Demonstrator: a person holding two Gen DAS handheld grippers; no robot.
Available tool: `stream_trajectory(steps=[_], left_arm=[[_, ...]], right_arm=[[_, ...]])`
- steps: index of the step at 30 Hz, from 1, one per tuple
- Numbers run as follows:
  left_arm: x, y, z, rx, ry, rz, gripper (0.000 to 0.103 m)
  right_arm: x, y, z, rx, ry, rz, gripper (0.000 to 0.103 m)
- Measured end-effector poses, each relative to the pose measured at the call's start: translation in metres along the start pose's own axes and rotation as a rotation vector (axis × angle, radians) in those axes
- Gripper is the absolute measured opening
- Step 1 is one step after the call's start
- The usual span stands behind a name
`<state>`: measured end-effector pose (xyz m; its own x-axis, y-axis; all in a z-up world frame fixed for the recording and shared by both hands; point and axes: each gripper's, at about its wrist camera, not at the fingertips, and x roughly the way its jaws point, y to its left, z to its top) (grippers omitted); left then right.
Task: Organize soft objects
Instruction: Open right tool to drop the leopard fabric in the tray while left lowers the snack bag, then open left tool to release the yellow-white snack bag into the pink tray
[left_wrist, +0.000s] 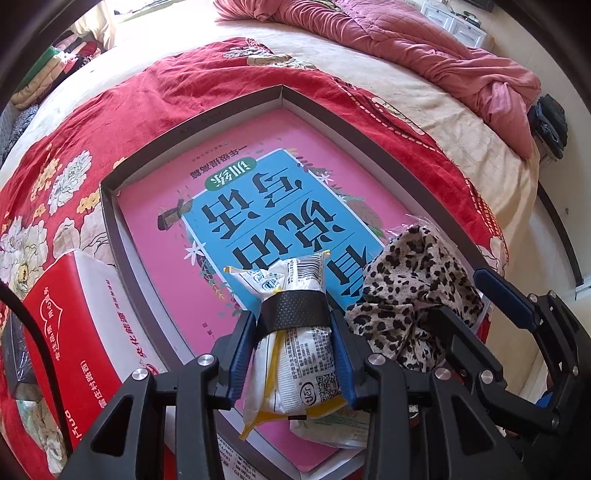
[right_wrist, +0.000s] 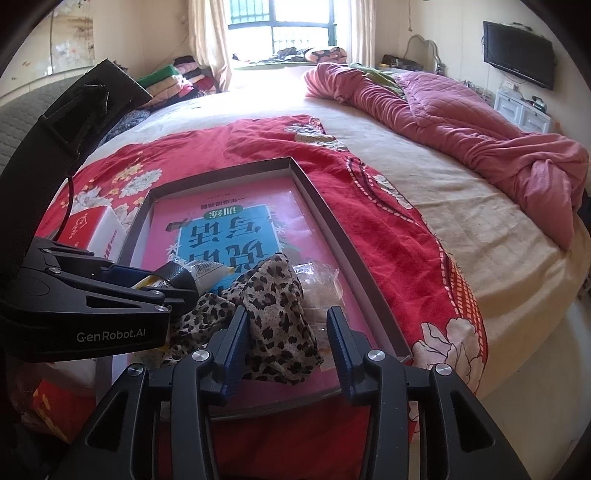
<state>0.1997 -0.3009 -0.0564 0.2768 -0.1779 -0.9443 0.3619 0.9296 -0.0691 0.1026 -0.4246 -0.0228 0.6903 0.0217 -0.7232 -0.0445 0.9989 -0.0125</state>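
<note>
A shallow grey tray (left_wrist: 332, 110) lies on the red flowered blanket and holds a pink and blue book (left_wrist: 258, 206). My left gripper (left_wrist: 291, 325) is shut on a white and yellow soft packet (left_wrist: 295, 365), held just above the book near the tray's front. A leopard-print cloth (right_wrist: 273, 306) lies crumpled in the tray's near right part. My right gripper (right_wrist: 286, 325) stands open around the cloth's edge; its left finger touches the cloth and the right finger is apart from it. The held packet (right_wrist: 208, 273) shows left of the cloth.
A red and white tissue box (left_wrist: 74, 325) stands left of the tray. A clear plastic packet (right_wrist: 321, 284) lies beside the cloth. A pink quilt (right_wrist: 461, 133) is bunched at the far right of the bed; folded clothes (right_wrist: 173, 79) are stacked by the window.
</note>
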Motion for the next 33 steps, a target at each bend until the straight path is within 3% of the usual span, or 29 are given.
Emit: stream_trajectory(steps=[5,10,21,33], left_arm=[[-0.003,0.002,0.002,-0.006,-0.006,-0.015,0.042],[-0.011,0.002,0.003,-0.010,-0.022,-0.025,0.052],[-0.026,0.005,-0.002,-0.006,-0.042,-0.034,0.054],[-0.064,0.014,-0.007,-0.023,-0.115,-0.032,0.067]], right_arm=[[-0.002,-0.001,0.001,-0.002,-0.008,-0.015,0.053],[-0.003,-0.001,0.001,0.001,-0.013,-0.024,0.053],[-0.004,-0.003,0.002,0.013,-0.021,-0.031,0.055],[-0.013,0.005,0.008,-0.019,-0.073,-0.044,0.071]])
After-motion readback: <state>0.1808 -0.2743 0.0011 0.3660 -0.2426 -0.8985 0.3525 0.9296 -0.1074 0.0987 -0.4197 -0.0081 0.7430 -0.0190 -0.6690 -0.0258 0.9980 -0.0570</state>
